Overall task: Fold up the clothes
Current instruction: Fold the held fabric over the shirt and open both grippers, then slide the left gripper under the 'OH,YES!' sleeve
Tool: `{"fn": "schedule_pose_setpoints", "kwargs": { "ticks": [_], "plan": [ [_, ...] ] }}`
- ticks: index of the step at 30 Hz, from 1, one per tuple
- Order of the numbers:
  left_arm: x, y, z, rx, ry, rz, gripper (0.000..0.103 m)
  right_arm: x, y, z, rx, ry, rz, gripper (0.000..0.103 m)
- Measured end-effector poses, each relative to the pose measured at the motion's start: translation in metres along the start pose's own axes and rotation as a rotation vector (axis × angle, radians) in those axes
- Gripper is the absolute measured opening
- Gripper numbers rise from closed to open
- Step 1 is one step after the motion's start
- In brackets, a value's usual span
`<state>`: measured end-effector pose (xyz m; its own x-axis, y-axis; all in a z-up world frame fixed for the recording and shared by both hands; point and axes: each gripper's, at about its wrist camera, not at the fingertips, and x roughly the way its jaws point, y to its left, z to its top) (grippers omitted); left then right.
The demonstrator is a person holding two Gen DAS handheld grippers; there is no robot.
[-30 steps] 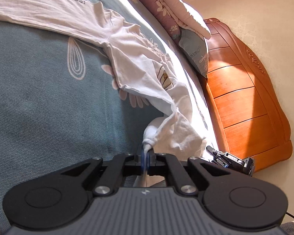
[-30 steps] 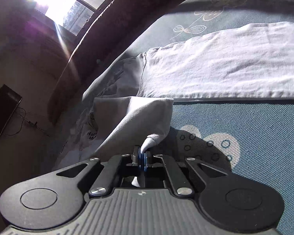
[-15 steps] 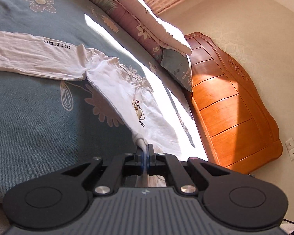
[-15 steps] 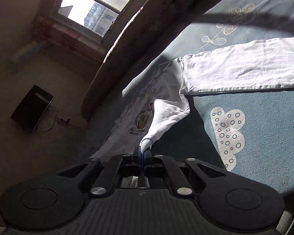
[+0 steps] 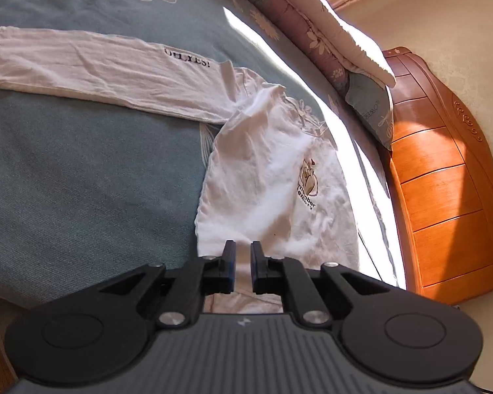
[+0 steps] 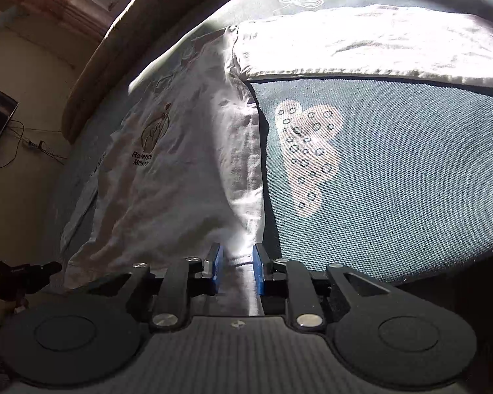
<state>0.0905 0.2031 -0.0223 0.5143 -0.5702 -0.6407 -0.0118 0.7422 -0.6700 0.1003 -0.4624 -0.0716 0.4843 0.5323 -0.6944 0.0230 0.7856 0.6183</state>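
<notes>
One white long-sleeved shirt (image 5: pixel 266 177) lies on the bed (image 5: pixel 82 170), on a grey-blue cover printed with pale flowers. Its body is folded into a narrow strip whose long axis runs from the near edge of the bed away from the grippers, hem end nearest them. In the left wrist view one sleeve (image 5: pixel 92 69) stretches out leftward, roughly at right angles to the body, with "OH,YES!" printed near the shoulder. In the right wrist view a sleeve (image 6: pixel 378 42) runs off to the right across the top of the picture in the same crosswise way (whether it is the same sleeve cannot be told). A small chest print with dark lettering sits on the folded body.

The left gripper (image 5: pixel 243 262) has its jaws opening, a narrow gap between them, the shirt's hem showing in the gap. The right gripper (image 6: pixel 236 269) is also opening, its blue pads (image 6: pixel 217 269) farther apart, with the hem between them and not pinched.

A wooden headboard (image 5: pixel 443 197) stands at the right, with pillows (image 5: pixel 312 32) against it.
</notes>
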Motion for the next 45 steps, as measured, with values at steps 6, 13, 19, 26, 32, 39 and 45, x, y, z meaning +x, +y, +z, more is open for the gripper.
{"fn": "schedule_pose_setpoints", "kwargs": {
  "ticks": [6,13,19,26,32,39,45],
  "plan": [
    [0.025,-0.014,0.062,-0.009,-0.068,-0.055,0.043,0.001,0.013,0.043,-0.010,-0.090,0.059,0.053],
    [0.135,0.025,0.098,-0.266,-0.041,-0.069,0.044,0.057,0.007,0.094,0.117,-0.138,0.184,0.064],
    [0.184,0.065,0.097,-0.478,-0.090,-0.129,0.045,0.106,-0.017,0.111,0.203,-0.100,0.154,0.069],
    [0.208,0.059,0.118,-0.468,-0.170,-0.153,0.049,0.132,-0.031,0.120,0.251,-0.107,0.184,0.075],
    [0.223,0.050,0.125,-0.456,-0.222,-0.188,0.053,0.142,-0.036,0.130,0.314,-0.199,0.233,0.076],
    [0.224,0.050,0.128,-0.471,-0.281,-0.236,0.062,0.158,-0.027,0.146,0.328,-0.340,0.240,0.081],
    [0.204,0.066,0.147,-0.448,-0.368,-0.160,0.061,0.141,-0.027,0.164,0.238,-0.490,0.065,0.081]
  ]
}}
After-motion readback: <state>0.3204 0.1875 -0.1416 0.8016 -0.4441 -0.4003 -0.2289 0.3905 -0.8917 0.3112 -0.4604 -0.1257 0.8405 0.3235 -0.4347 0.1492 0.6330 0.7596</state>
